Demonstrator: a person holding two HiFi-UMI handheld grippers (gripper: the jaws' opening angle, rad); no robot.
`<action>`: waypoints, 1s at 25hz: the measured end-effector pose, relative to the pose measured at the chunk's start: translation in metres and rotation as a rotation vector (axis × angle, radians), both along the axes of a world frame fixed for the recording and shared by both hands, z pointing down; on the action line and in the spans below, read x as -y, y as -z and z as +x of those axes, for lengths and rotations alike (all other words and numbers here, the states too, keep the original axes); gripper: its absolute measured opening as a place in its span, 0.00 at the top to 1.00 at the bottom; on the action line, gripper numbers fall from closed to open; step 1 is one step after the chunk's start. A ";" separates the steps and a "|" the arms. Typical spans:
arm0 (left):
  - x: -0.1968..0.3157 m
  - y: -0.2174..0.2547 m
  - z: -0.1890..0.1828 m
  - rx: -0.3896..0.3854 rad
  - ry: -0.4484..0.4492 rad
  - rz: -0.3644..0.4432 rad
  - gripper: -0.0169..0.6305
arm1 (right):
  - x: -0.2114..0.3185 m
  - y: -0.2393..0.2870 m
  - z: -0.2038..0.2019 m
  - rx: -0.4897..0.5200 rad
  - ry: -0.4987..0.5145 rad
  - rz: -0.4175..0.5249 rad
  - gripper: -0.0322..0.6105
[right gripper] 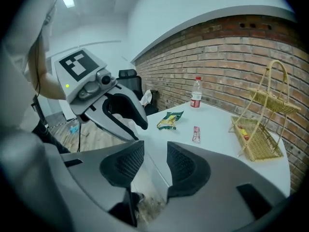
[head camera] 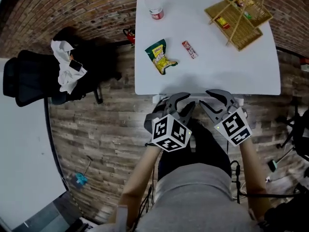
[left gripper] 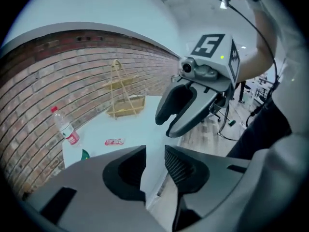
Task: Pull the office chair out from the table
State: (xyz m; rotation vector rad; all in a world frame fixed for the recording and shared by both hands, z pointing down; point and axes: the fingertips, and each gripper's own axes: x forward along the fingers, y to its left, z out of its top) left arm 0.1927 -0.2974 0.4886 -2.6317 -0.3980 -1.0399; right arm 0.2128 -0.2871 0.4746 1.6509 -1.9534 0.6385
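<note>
The chair (head camera: 29, 79), black with a white cloth (head camera: 65, 64) draped over it, stands left of the surface (head camera: 217, 74), well apart from both tongs. The left tongs (head camera: 179, 104) and right tongs (head camera: 217, 103) hover open and empty at the surface's near edge. The surface bears a bottle (head camera: 154, 6), snack bag (head camera: 161, 57), wrapped bar (head camera: 189, 49) and basket (head camera: 241, 18). The brick wall (head camera: 72, 8) rises behind it, above the plank floor (head camera: 106, 134).
</note>
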 end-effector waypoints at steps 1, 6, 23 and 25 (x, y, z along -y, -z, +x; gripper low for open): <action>-0.003 -0.003 0.001 0.018 -0.045 0.030 0.80 | -0.002 -0.004 -0.002 -0.014 0.024 -0.019 0.71; -0.015 -0.028 0.003 0.128 -0.254 0.174 0.75 | -0.015 -0.033 -0.004 -0.209 0.155 -0.153 0.69; -0.011 -0.098 -0.003 0.341 -0.460 0.390 0.74 | -0.035 -0.108 0.005 -0.565 0.427 -0.483 0.66; -0.011 -0.101 -0.004 0.336 -0.463 0.397 0.74 | -0.032 -0.110 0.003 -0.561 0.438 -0.482 0.67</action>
